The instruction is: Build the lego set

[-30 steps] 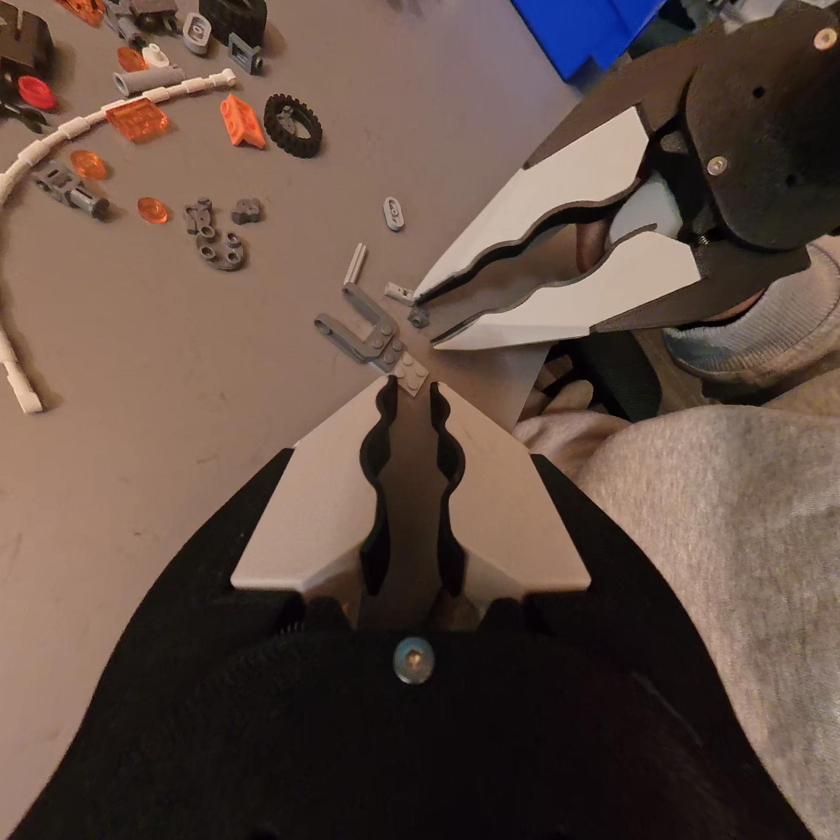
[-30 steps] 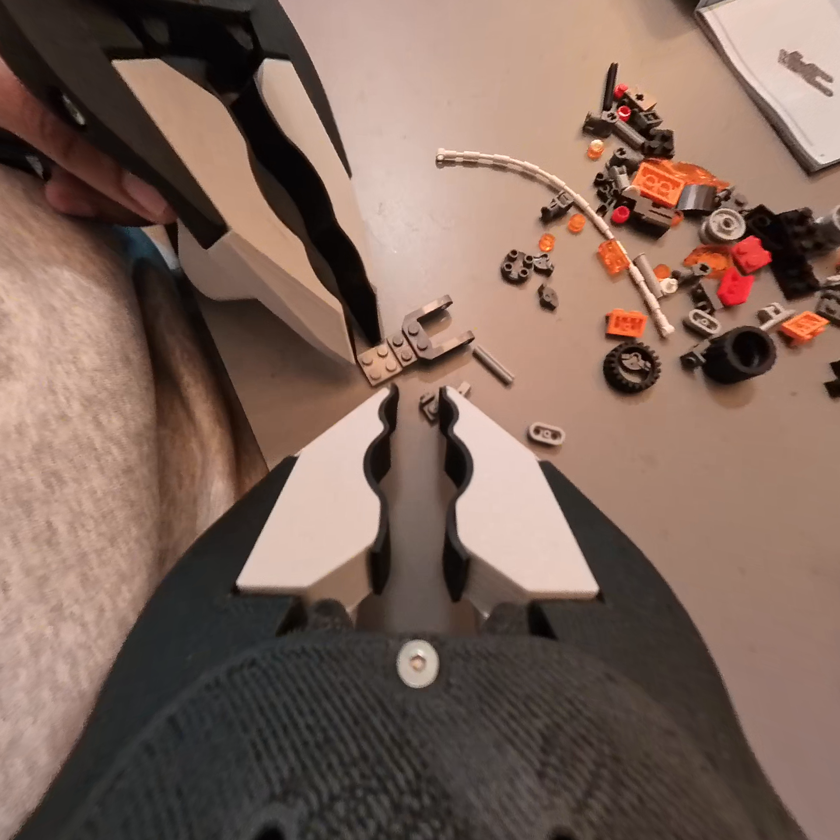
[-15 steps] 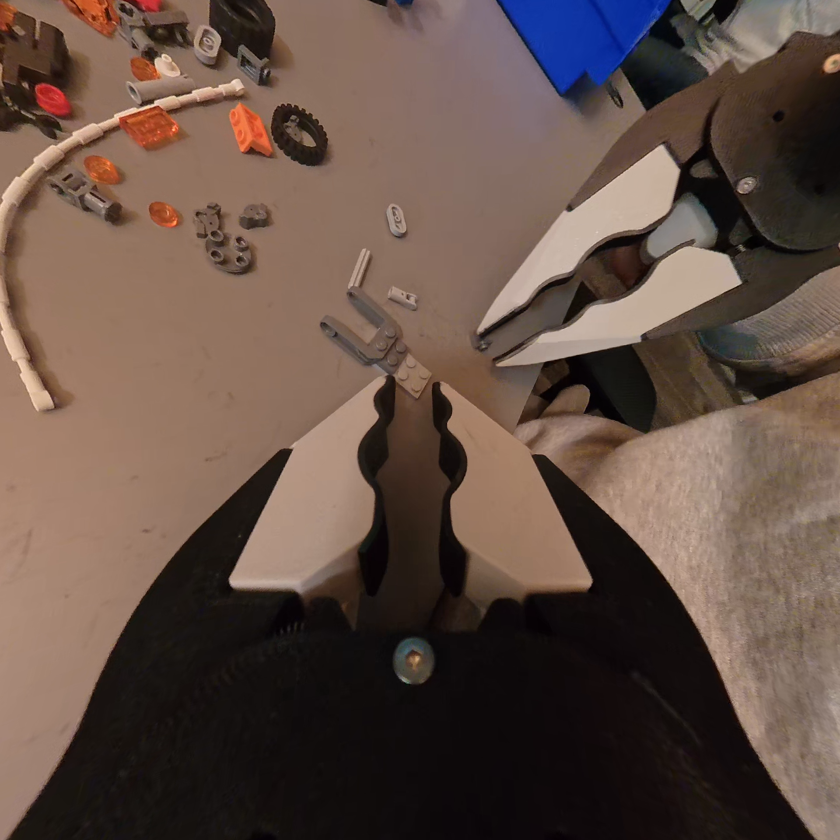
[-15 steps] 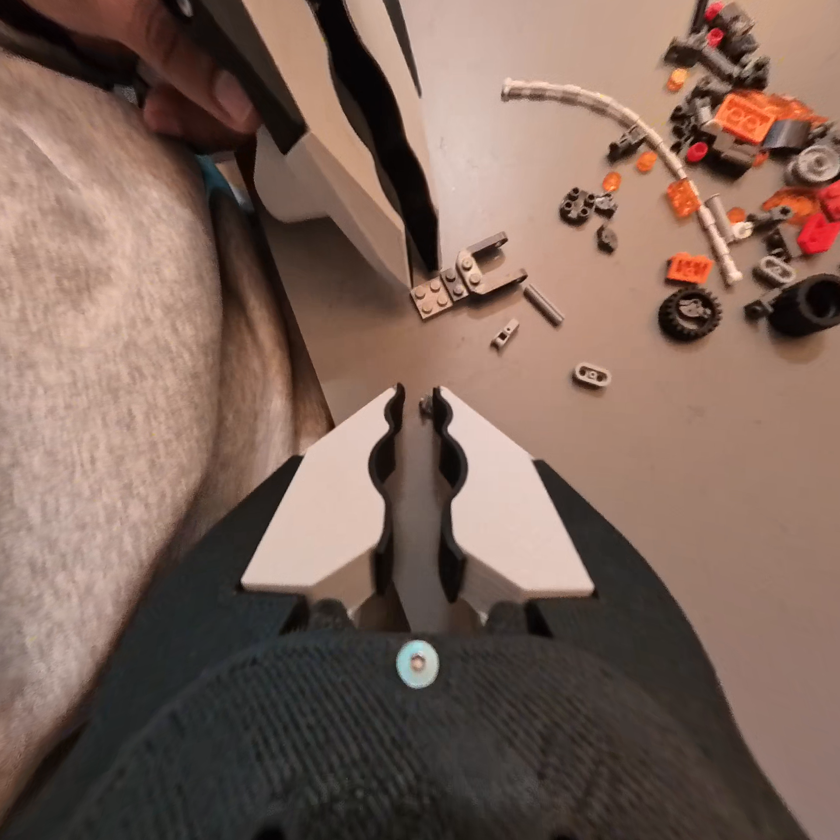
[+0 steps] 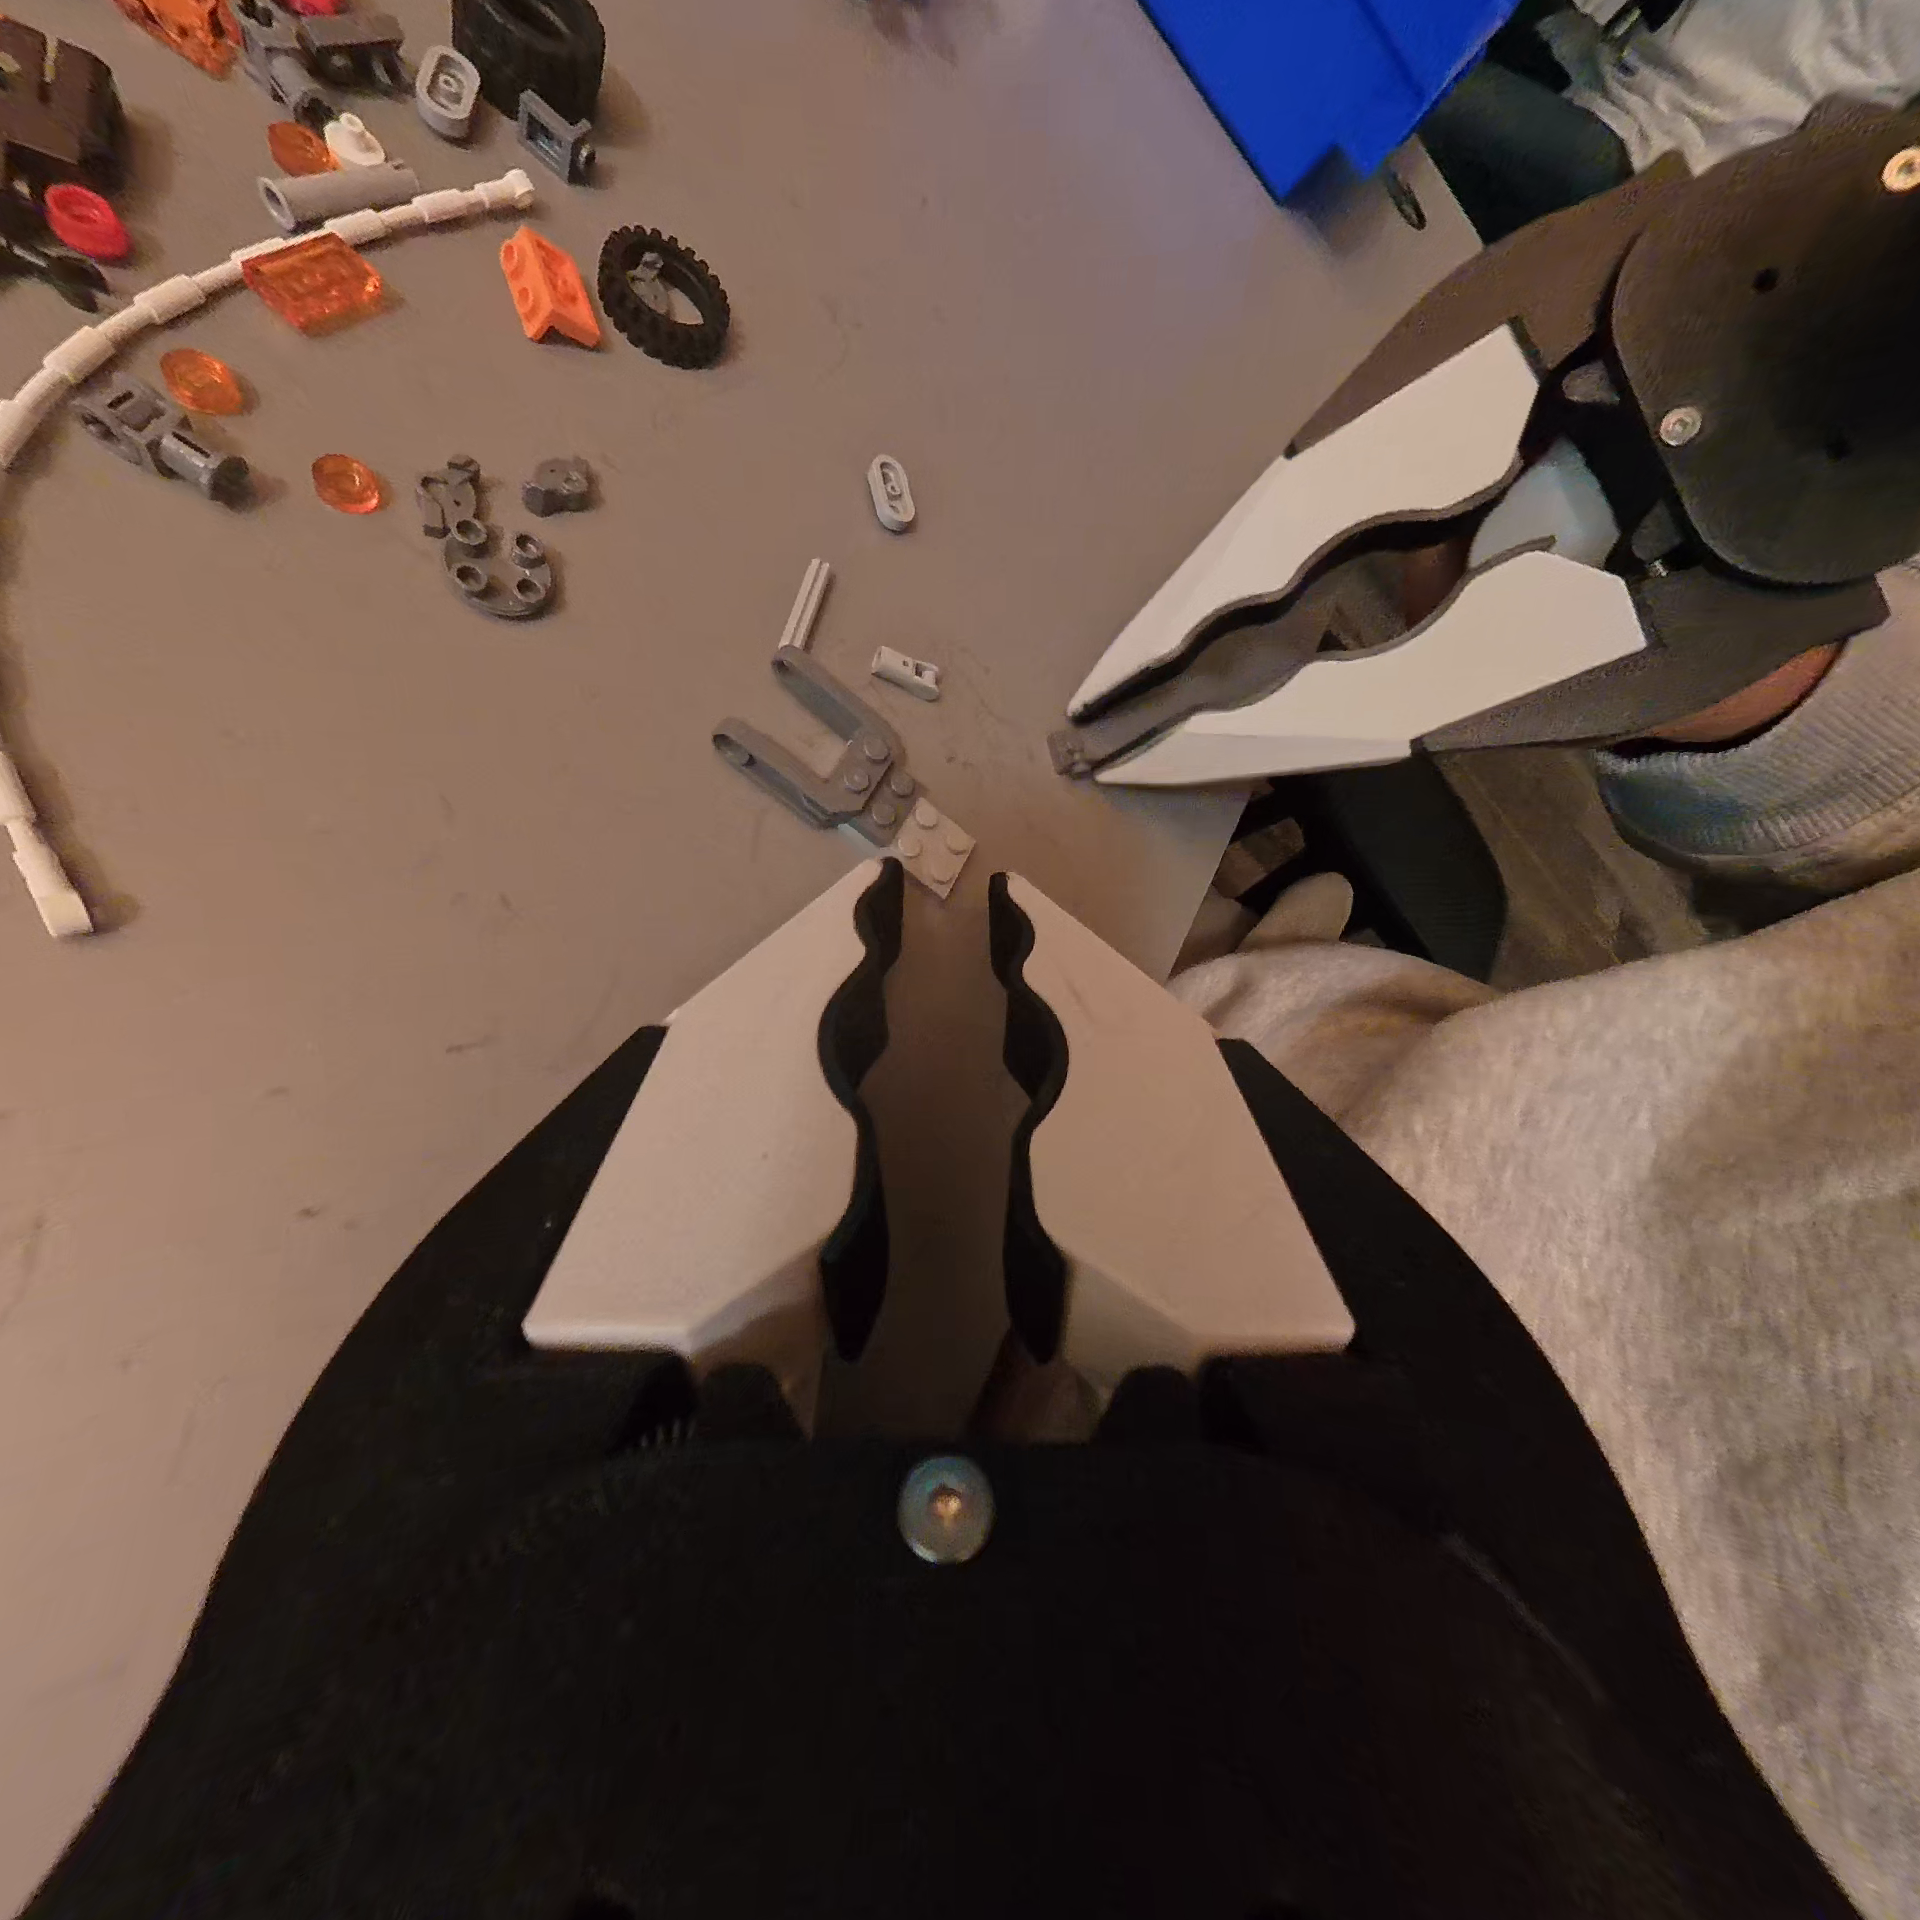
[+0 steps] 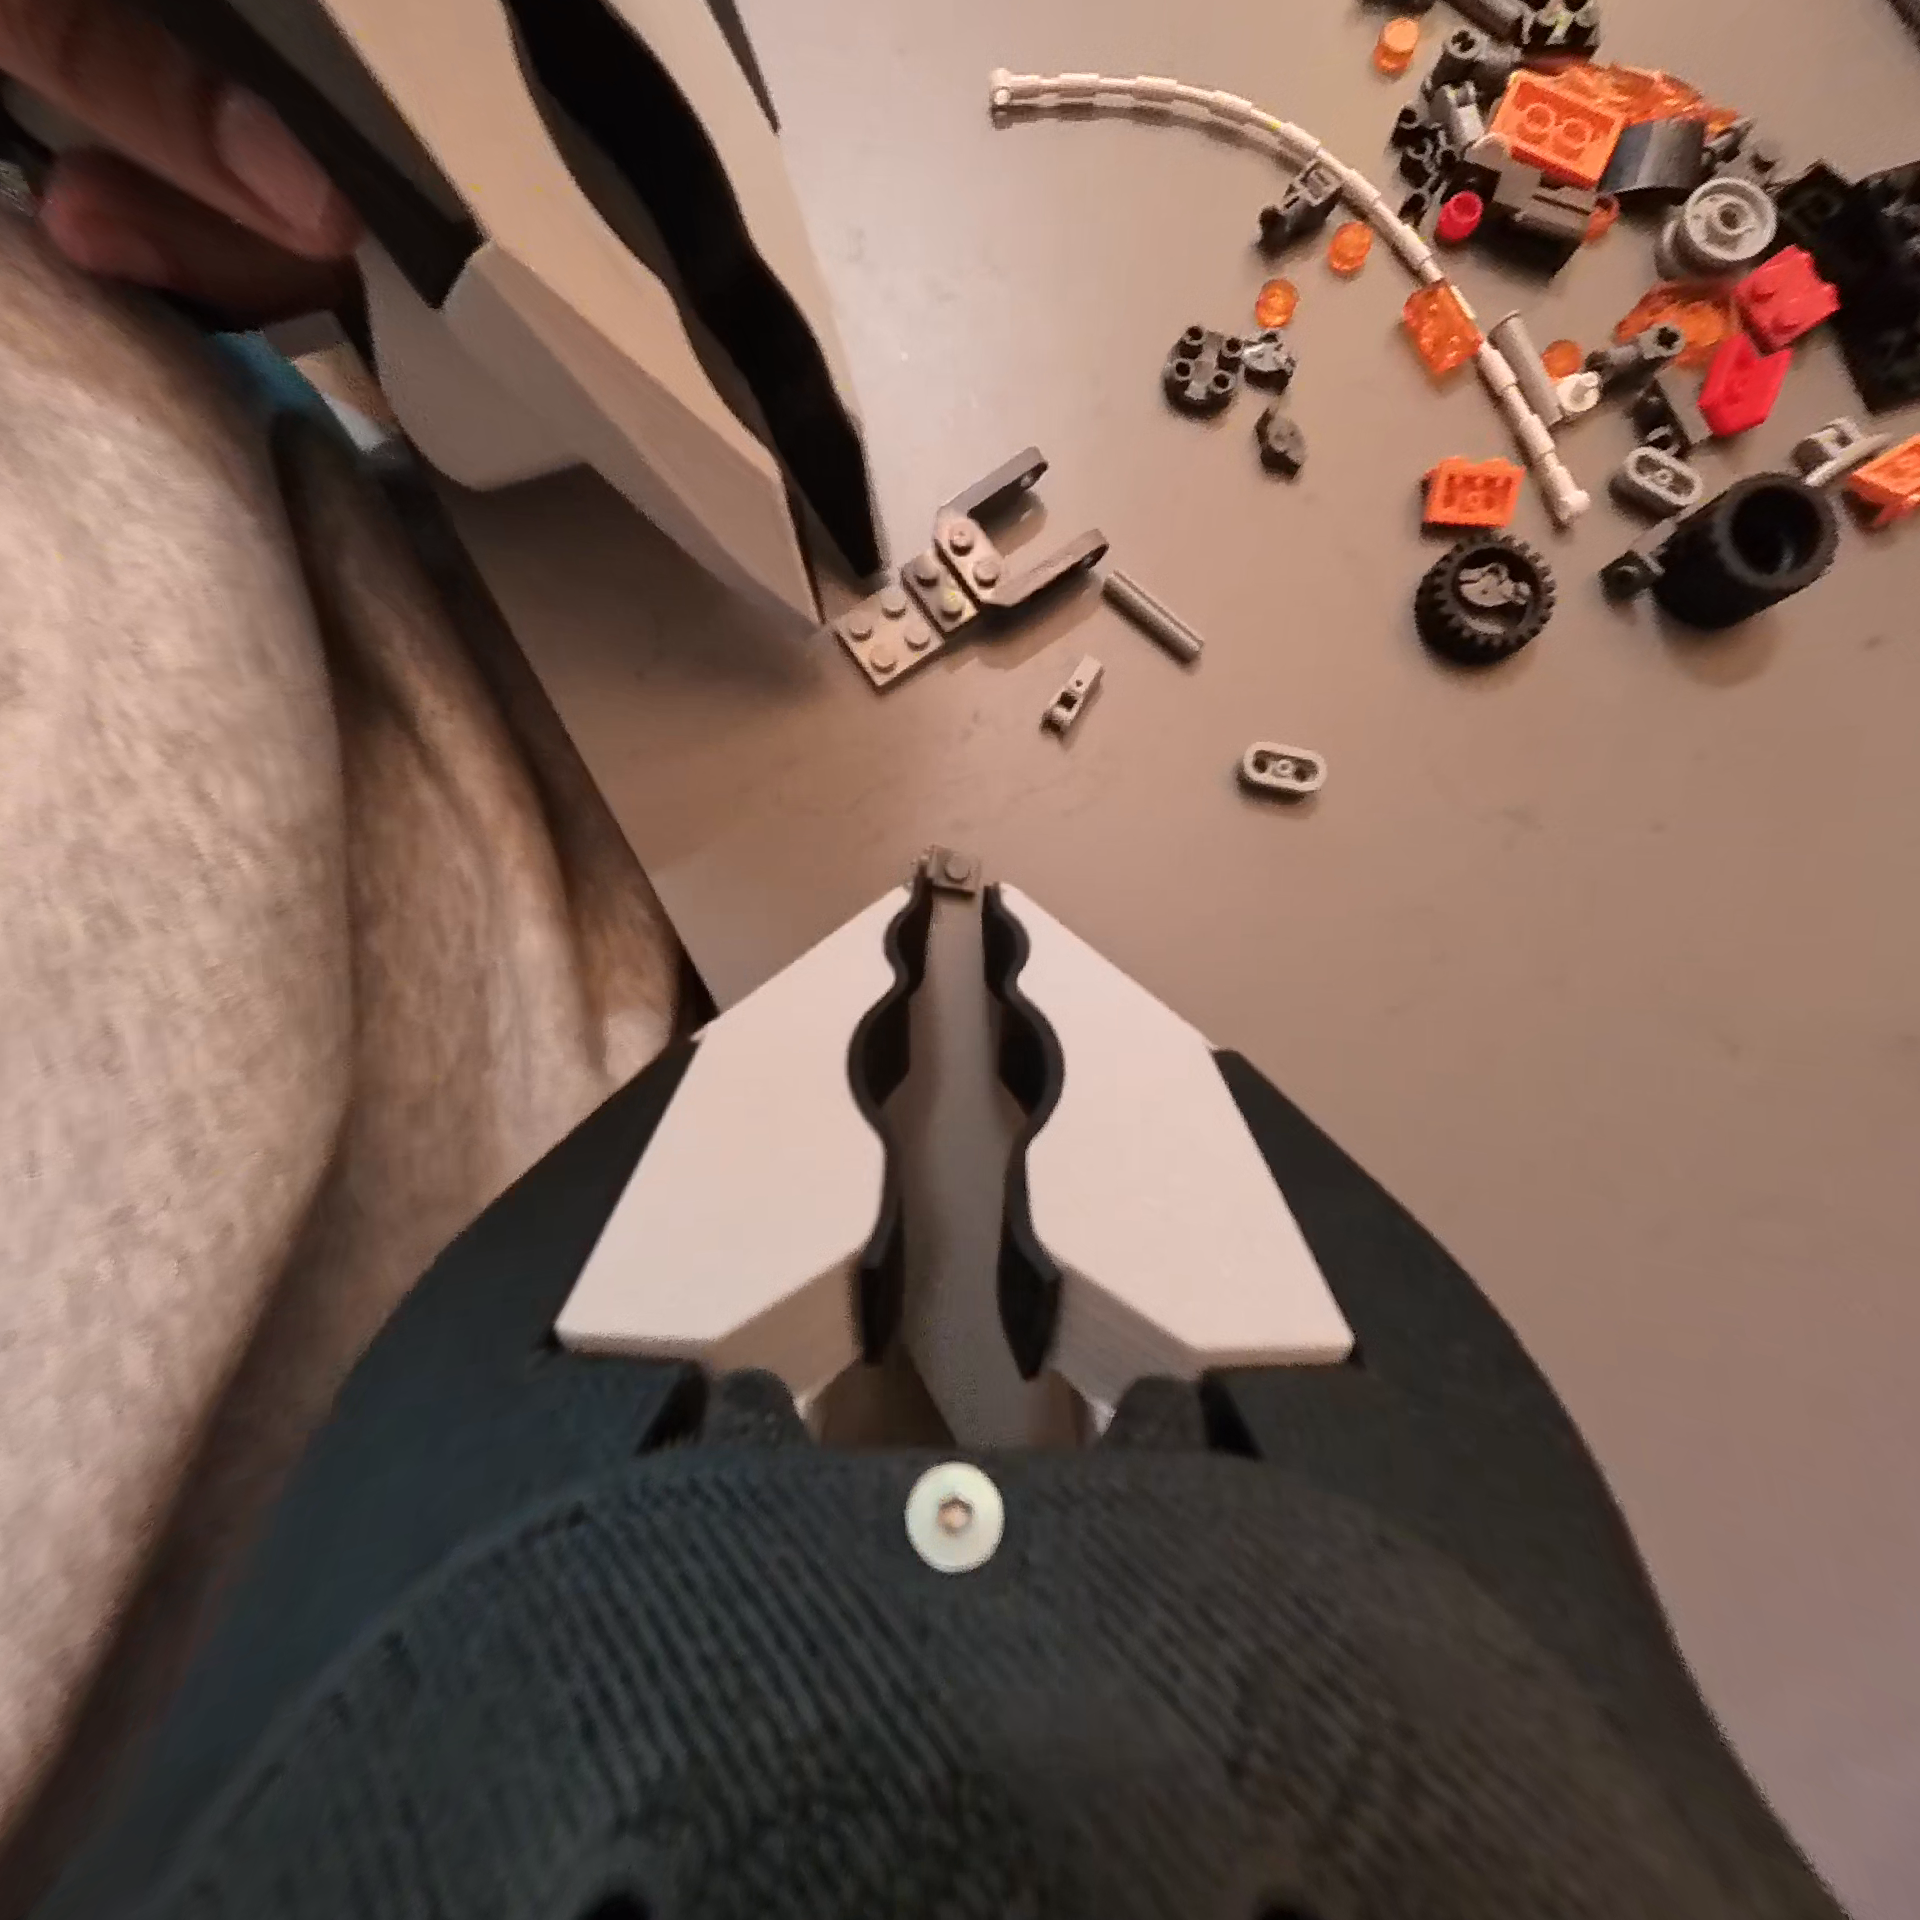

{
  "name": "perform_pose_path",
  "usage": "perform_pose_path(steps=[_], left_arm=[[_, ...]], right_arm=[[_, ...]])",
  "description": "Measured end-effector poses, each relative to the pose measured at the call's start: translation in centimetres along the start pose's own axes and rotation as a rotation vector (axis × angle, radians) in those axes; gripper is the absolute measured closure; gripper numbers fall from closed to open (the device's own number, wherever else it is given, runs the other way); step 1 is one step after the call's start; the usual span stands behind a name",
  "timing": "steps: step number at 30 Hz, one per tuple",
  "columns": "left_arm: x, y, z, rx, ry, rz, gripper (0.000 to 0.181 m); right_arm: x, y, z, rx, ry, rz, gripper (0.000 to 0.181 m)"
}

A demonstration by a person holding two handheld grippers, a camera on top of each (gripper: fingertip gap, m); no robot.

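Note:
A grey assembly (image 5: 831,769), a light 2x2 plate joined to a dark forked piece, lies on the brown table (image 5: 416,1039). It also shows in the right wrist view (image 6: 966,582). My left gripper (image 5: 940,878) is closed on the plate's near end, one tip at each side; in the right wrist view it (image 6: 847,587) comes down from the upper left. My right gripper (image 6: 951,904) is shut on a small dark grey one-stud piece (image 6: 951,871) and holds it near the table's edge, right of the assembly. It shows in the left wrist view too (image 5: 1081,732).
Beside the assembly lie a grey pin (image 5: 805,603), a small light clip (image 5: 904,670) and an oval link (image 5: 891,494). Farther off are a small tyre (image 5: 665,296), a white segmented hose (image 5: 156,301) and orange, red and black pieces. A blue bin (image 5: 1320,73) stands at the back.
My right gripper shut on the small dark piece that lay by the assembly and drew it back toward the table's edge. My left gripper and the assembly stayed put.

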State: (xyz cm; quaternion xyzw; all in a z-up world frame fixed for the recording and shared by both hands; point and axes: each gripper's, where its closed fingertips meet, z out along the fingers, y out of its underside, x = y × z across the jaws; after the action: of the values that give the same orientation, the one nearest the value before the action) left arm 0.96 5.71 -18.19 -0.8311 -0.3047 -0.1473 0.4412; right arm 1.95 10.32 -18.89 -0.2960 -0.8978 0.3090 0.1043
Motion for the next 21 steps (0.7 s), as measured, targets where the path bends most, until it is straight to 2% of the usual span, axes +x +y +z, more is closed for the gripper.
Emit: perform_pose_path(steps=[5, 17, 21], left_arm=[[-0.2, 0.0, -0.1, 0.003, -0.009, -0.003, 0.165], [0.0, -0.1, 0.0, 0.012, 0.009, -0.009, 0.166], [0.0, -0.1, -0.1, 0.020, 0.011, -0.012, 0.165]], right_arm=[[1.7, -0.3, -0.3, -0.009, 0.083, -0.009, 0.176], [0.2, -1.1, 0.0, 0.084, -0.009, 0.302, 0.161], [0.6, -1.2, 0.5, 0.083, 0.004, 0.336, 0.162]])
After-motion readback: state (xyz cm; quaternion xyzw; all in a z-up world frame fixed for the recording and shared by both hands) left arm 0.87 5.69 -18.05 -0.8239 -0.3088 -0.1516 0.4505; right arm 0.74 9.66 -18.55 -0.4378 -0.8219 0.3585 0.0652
